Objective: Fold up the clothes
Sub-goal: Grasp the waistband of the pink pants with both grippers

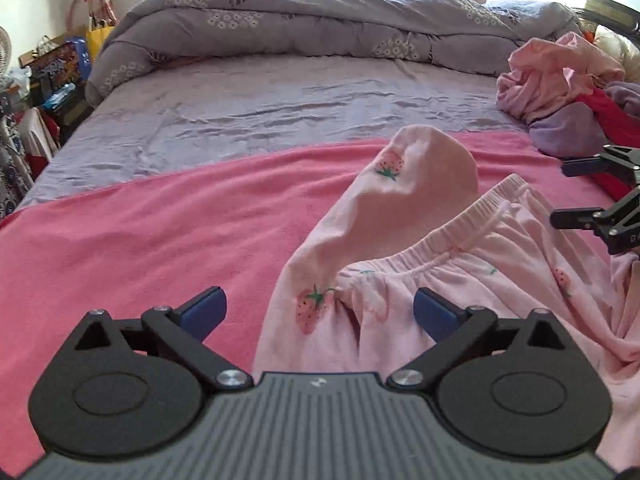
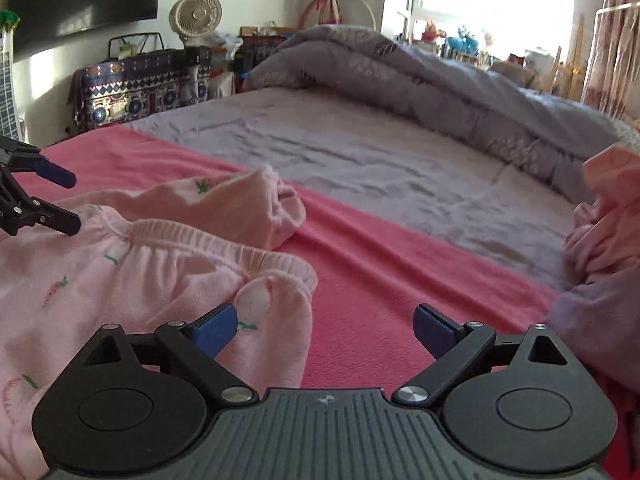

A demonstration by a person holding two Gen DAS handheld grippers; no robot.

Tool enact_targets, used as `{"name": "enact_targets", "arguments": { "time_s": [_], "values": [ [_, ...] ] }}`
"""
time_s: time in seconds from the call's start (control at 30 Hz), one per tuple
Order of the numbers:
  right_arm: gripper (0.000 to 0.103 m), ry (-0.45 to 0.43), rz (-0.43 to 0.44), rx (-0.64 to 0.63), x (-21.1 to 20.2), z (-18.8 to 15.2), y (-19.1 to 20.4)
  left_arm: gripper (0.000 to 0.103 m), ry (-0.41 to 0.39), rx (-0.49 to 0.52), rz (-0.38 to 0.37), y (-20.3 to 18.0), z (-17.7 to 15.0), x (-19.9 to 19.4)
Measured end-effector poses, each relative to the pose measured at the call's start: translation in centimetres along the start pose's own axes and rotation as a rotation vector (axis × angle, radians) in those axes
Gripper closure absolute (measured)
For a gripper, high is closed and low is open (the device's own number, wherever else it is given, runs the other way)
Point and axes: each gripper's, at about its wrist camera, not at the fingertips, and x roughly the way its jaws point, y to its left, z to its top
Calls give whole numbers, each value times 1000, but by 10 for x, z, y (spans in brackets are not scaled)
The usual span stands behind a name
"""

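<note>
A bed fills both views, covered by a grey-lilac sheet [image 1: 280,100] with a bright pink blanket [image 1: 140,240] spread across the near part. In the left wrist view, pale pink pyjama trousers [image 1: 500,280] printed with small strawberries lie on the pink blanket at the lower right of the frame, their elastic waistband uppermost and one leg folded up toward the centre. The left gripper [image 1: 320,314] sits at the bottom of the frame with its blue-tipped fingers [image 1: 204,312] spread wide and released, gripping nothing; the trousers lie beneath the gap. The right gripper [image 1: 560,192] shows at the right edge, its fingers also parted and empty, above the trousers. In the right wrist view, the same trousers lie at the lower left. A heap of other clothes [image 1: 560,88] sits at the upper right of the left view, and a rolled grey quilt [image 1: 300,20] runs along the top.
</note>
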Motion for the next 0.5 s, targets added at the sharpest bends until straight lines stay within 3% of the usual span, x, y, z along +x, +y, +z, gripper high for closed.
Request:
{"name": "enact_targets", "arguments": {
  "time_s": [0.07, 0.13, 0.2, 0.23, 0.3, 0.43, 0.5],
  "values": [
    [8, 41, 33, 36, 22, -7, -2, 0, 32, 18, 24, 0, -8, 20],
    [8, 58, 74, 56, 33, -10, -1, 0, 8, -2, -23, 5, -13, 22],
    [28, 37, 109, 38, 30, -10, 2, 0, -24, -20, -75, 9, -18, 21],
    [30, 29, 119, 24, 28, -10, 4, 0, -34, -15, -104, 9, -17, 20],
    [48, 17, 135, 0, 24, -10, 8, 1, -41, 9, -146, 5, -13, 16],
    [49, 23, 159, 28, 24, -7, 6, 1, 14, 80, -107, -10, -7, 13],
    [50, 28, 174, 73, 27, -4, 2, 20, -20, 34, -88, -13, -5, 3]
  ]
}}
